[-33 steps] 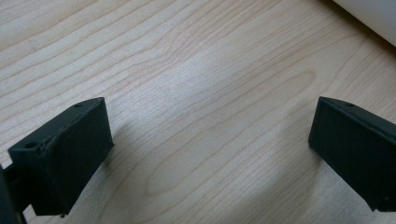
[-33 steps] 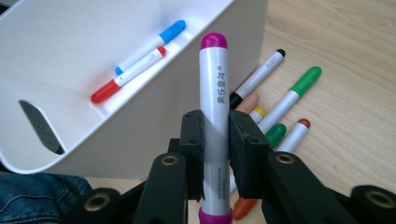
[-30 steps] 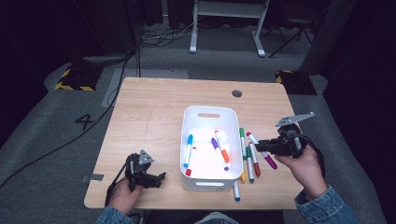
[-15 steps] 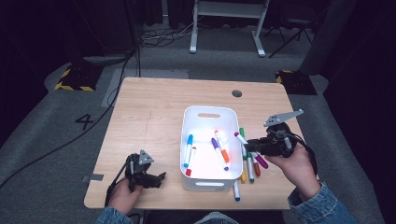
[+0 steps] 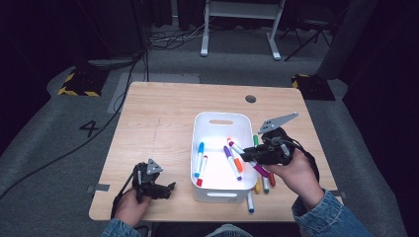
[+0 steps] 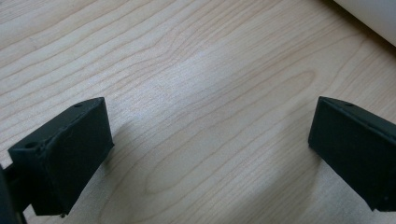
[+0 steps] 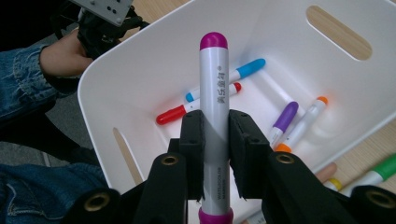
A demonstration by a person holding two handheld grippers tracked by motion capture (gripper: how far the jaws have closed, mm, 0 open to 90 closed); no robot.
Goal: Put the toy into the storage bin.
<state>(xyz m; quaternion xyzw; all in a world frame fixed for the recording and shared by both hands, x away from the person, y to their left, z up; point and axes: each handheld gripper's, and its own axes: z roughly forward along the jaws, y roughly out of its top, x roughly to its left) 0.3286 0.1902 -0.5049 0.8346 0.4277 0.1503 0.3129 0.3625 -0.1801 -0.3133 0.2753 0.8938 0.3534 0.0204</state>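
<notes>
A white marker with magenta caps stands between the jaws of my right gripper, which are shut on its barrel. In the high view that right gripper hangs over the right rim of the white bin, the marker reaching in over it. Inside the bin lie a blue marker, a red one, a purple one and an orange-tipped one. My left gripper rests open on the table near the front left, its jaws wide apart over bare wood.
Several loose markers lie on the wooden table just right of the bin, one with a blue cap by its front corner. A corner of the bin shows ahead of the left gripper. Dark floor surrounds the table.
My right gripper has carried the magenta marker leftward and a little up, from above the loose markers to over the bin's right rim. The left gripper has stayed put.
</notes>
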